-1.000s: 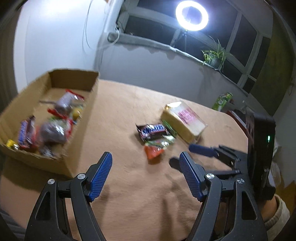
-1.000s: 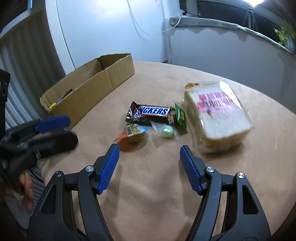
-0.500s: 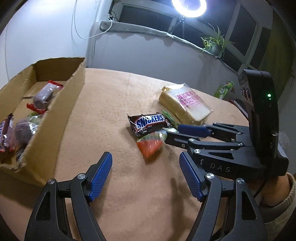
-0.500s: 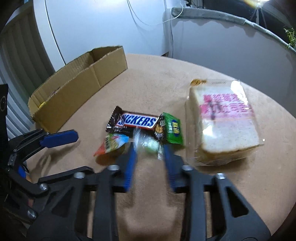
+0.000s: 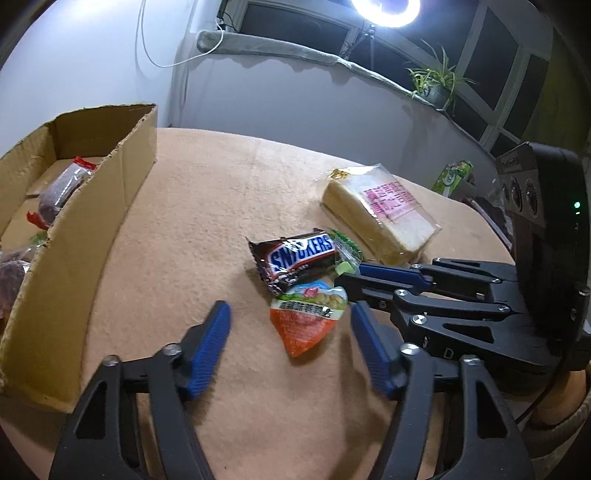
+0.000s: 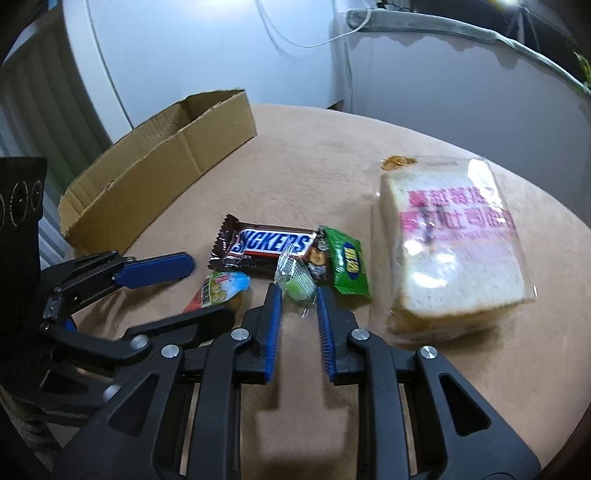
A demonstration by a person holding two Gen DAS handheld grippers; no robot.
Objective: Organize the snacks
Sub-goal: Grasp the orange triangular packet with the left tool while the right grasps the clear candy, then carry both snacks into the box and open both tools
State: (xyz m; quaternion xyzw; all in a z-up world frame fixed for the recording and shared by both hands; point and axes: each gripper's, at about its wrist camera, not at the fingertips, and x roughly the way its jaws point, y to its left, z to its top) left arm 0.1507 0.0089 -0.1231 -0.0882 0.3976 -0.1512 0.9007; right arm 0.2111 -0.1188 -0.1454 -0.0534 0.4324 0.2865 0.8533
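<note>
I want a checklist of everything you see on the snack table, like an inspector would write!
Surface: round table under a tan cloth.
Job's things: Snickers bar, green packet, clear-wrapped green candy, orange jelly cup and bagged bread lie on the cloth; cardboard box already holds some snacks.
Clutter: nothing seen.
Grippers: left gripper open around the jelly cup, not touching; right gripper narrowed around the candy, whether it grips cannot be told.
Cables: white cable hangs on the wall.
Surroundings: ring light, potted plant on the sill, dark windows.
</note>
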